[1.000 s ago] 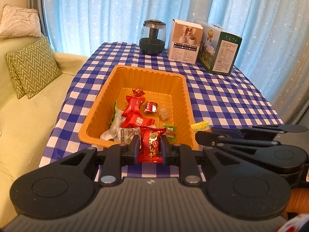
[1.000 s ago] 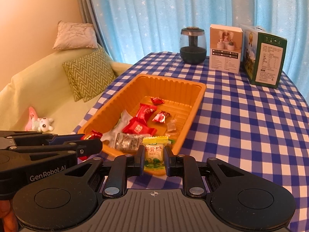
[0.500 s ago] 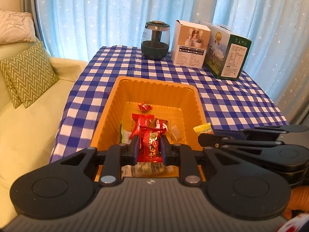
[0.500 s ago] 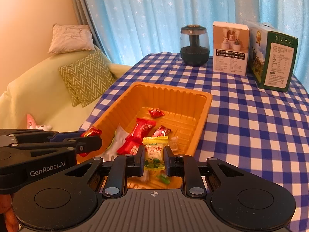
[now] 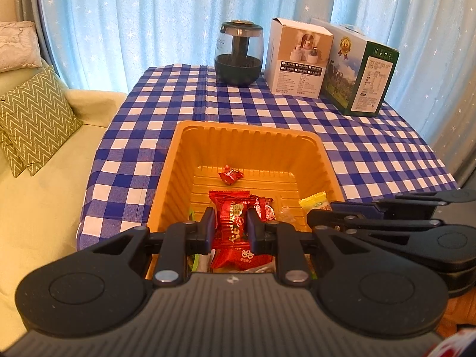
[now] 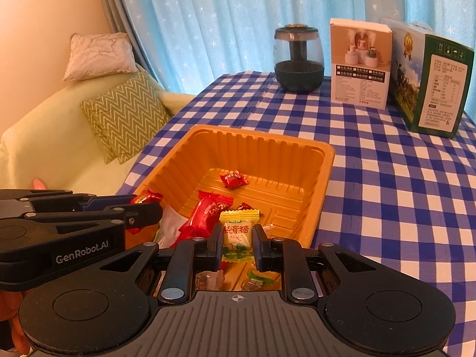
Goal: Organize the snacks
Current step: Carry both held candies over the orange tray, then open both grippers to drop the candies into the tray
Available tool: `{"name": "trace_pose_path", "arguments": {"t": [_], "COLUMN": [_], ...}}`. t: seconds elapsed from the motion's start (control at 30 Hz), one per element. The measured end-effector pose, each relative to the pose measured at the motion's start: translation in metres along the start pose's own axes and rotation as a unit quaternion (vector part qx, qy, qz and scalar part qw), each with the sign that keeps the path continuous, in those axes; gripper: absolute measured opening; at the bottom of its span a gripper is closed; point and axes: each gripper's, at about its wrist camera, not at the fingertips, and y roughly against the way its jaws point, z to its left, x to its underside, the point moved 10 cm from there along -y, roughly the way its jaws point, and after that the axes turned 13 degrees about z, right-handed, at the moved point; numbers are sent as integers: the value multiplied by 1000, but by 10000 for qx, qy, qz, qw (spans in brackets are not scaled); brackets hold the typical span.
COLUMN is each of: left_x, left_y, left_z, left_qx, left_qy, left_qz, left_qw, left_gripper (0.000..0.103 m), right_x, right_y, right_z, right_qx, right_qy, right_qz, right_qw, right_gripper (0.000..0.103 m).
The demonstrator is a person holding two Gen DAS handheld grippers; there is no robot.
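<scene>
An orange plastic tray (image 5: 247, 139) (image 6: 255, 145) sits on the blue checked tablecloth and holds several wrapped snacks, among them a small red candy (image 5: 230, 175) (image 6: 234, 179). My left gripper (image 5: 228, 227) is shut on a red snack packet (image 5: 235, 221) and holds it over the tray's near end. My right gripper (image 6: 237, 242) is shut on a yellow-green candy packet (image 6: 236, 233), also over the tray's near end. Each gripper shows in the other's view, left gripper (image 6: 142, 208) and right gripper (image 5: 315, 212), side by side.
At the table's far side stand a dark glass jar (image 5: 239, 53), a white box (image 5: 297, 59) and a green box (image 5: 363, 74). A pale green sofa with a zigzag cushion (image 5: 32, 113) lies left of the table. Blue curtains hang behind.
Both grippers have moved forward with their packets, from the tray's near rim to over the tray's inside. Both stay shut on their packets.
</scene>
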Motion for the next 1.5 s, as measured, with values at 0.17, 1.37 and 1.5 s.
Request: {"name": "trace_pose_path", "arguments": {"t": [0.17,1.37,1.5], "left_x": [-4,15,16], "left_y": [-8,13,14], "left_z": [2,23,24], "left_qx": [50,-217,-292], "left_qy": [-25,74,61], "left_qz": [2,-83,-136], "left_qw": [10000,9997,9995], "left_gripper": [20,29,38], "right_x": [-1,-22,-27], "right_y": [-8,-7,0], "right_z": [-4,-2,-15], "right_qx": [6,-505,-525], "right_qy": [-54,-393,-668], "right_qz": [38,-108,-240], "right_qw": [10000,9979,9961], "right_gripper": [20,23,63]}}
